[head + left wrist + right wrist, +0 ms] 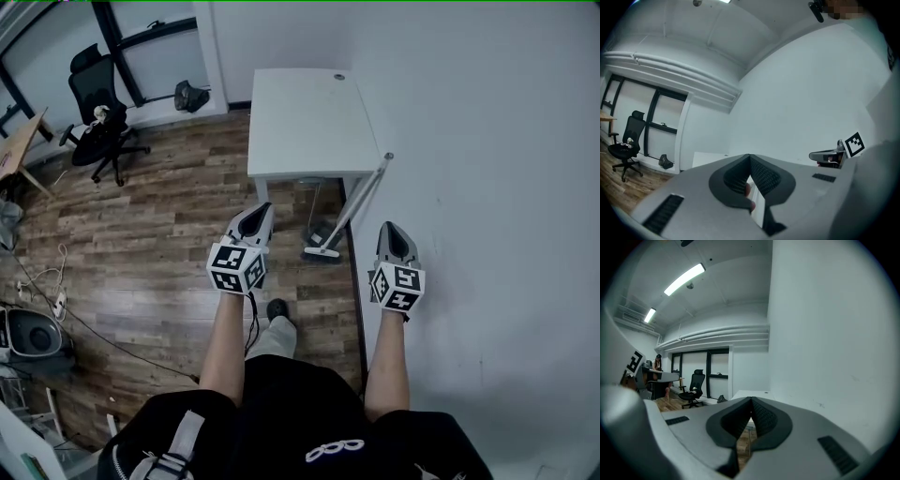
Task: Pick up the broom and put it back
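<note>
**Two claws shut and bare, broom untouched**

None of the job shows as done, by our reading. We hold both grippers out ahead of us over the wood floor (169, 216), and the broom (354, 208) stands beyond them, apart from either.

- Our left gripper (260, 212): jaws pressed together at the tips, nothing caught between them.
- Our right gripper (393, 230): likewise clenched and bare, close to the white wall (487, 169) on the right.

All of it is left to do, we judge: close in on the broom, open a claw, take it, lift it, and carry it to its place. Where that place is, the views don't tell us.

The broom's handle (364, 192) is slim, pale and tilted. Its top end leans at the near right corner of the white desk (300, 112), next to the wall. Whether it rests on the desk edge or on the wall we can't say. The head (322, 251) is flat, narrow and pale, down on the floor just in front of the desk.

The handle looks thin and smooth, so a claw should span it easily. A pole that long may swing if gripped low.
</note>
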Demonstrator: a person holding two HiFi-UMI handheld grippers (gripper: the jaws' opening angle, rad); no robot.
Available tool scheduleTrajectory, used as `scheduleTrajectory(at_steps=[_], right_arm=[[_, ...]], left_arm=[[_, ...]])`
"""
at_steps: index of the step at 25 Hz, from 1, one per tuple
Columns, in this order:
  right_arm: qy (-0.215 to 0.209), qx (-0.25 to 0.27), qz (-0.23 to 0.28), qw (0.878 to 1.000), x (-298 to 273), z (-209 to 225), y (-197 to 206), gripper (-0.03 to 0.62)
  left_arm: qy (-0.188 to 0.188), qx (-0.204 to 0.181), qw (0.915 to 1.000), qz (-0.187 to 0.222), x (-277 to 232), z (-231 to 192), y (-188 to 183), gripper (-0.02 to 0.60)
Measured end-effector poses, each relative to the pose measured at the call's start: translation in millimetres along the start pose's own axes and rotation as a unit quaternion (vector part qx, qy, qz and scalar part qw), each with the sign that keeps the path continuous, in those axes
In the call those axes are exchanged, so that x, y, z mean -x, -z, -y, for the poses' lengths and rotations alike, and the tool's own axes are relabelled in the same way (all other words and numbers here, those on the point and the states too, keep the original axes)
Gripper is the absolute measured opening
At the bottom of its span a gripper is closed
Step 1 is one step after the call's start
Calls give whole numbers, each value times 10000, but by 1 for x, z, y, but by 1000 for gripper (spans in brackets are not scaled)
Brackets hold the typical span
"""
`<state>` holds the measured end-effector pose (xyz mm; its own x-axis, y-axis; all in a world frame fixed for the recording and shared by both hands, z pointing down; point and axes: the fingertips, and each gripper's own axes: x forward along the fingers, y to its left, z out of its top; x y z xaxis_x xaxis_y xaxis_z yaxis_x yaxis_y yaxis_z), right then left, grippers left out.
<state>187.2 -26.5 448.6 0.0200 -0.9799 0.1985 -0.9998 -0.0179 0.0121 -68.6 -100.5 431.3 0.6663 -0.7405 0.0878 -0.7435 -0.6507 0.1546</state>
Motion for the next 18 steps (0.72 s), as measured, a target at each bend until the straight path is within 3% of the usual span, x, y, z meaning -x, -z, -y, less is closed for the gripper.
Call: scheduleTrajectory(at_steps=[10, 18], right_arm=[[254, -99, -49, 9996, -113, 11, -22, 23], [231, 40, -223, 9995, -159, 15, -16, 23]], left_arm=[[59, 1, 10000, -34, -93, -77, -21, 8], [116, -216, 9996, -114, -138, -97, -19, 7]])
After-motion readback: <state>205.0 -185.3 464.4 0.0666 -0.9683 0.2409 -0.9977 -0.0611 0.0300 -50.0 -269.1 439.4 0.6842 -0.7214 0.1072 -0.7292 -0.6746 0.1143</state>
